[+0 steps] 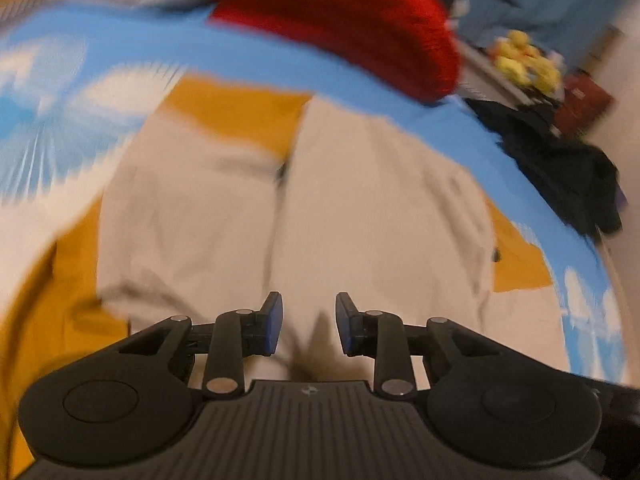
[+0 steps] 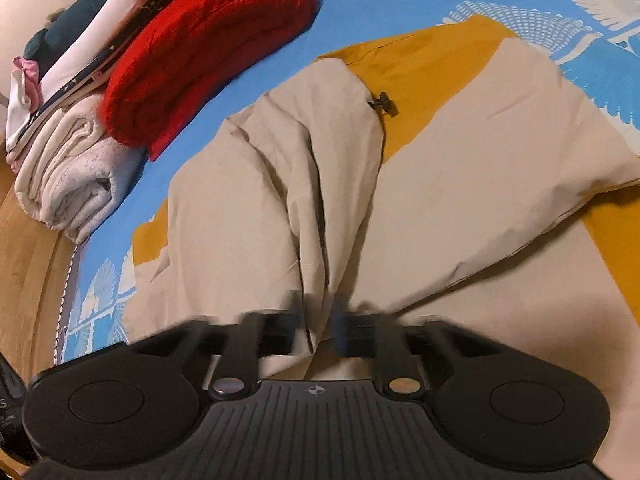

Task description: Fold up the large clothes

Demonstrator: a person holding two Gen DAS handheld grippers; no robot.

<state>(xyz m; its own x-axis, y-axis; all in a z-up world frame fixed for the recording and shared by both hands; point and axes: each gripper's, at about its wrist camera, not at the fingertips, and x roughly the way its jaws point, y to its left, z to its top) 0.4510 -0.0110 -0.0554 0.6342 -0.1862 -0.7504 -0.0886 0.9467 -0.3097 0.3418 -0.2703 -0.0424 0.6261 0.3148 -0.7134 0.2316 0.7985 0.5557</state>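
One beige jacket [image 2: 460, 184], two grippers, one red sweater [image 2: 208, 52]

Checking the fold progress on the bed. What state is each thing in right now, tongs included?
Beige and mustard jacket: spread on the blue sheet, partly folded, fabric bunched at the near edge.
Left tongs: open, nothing between the pads.
Right tongs: shut on a ridge of the jacket's beige fabric.
Red knit: folded, set aside.
White fleece: folded, beside the red knit.
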